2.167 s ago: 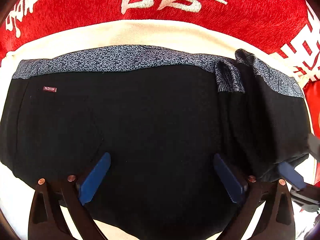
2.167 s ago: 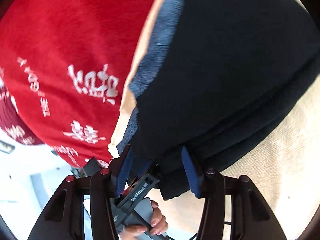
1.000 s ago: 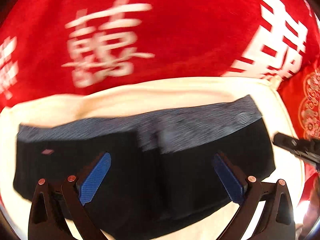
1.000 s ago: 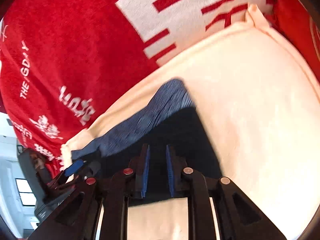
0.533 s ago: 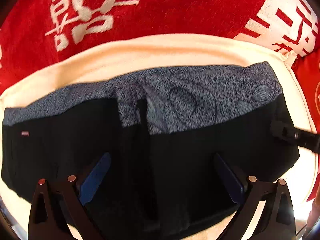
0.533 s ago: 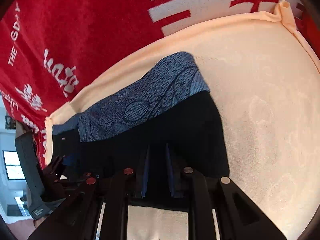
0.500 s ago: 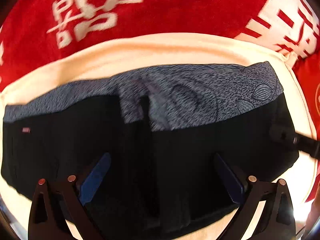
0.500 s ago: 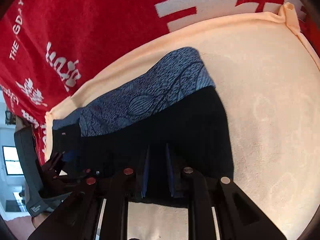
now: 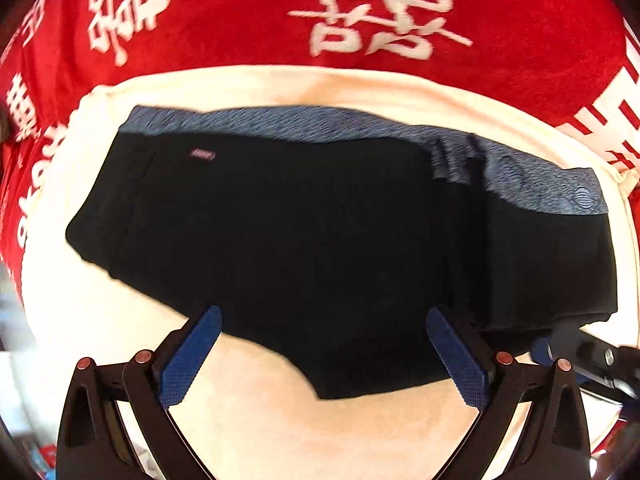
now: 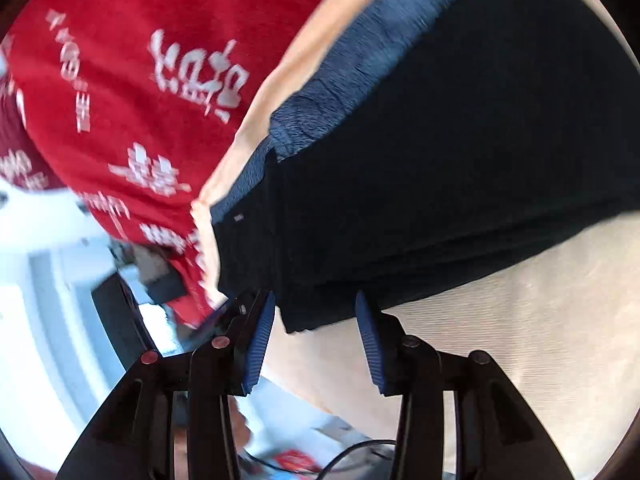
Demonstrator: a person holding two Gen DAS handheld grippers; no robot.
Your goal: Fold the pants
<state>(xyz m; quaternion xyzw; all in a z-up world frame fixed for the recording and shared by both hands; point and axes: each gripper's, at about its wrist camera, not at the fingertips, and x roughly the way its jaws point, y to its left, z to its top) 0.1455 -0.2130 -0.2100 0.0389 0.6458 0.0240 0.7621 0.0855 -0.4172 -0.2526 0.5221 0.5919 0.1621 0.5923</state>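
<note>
Red blanket [image 9: 240, 20] and cream towel [image 9: 280, 420] carry the black pants [image 9: 320, 240], already folded compactly at frame centre. Left tool [image 9: 324, 356] gapes empty; right tool [image 10: 316, 336], jaws just parted, has released the hem. Little remains.

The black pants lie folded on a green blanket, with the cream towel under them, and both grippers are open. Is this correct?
Not quite: the blanket is red with white characters, as the left wrist view shows. The pants do lie folded on the cream towel, and the left gripper and right gripper are open.
</note>
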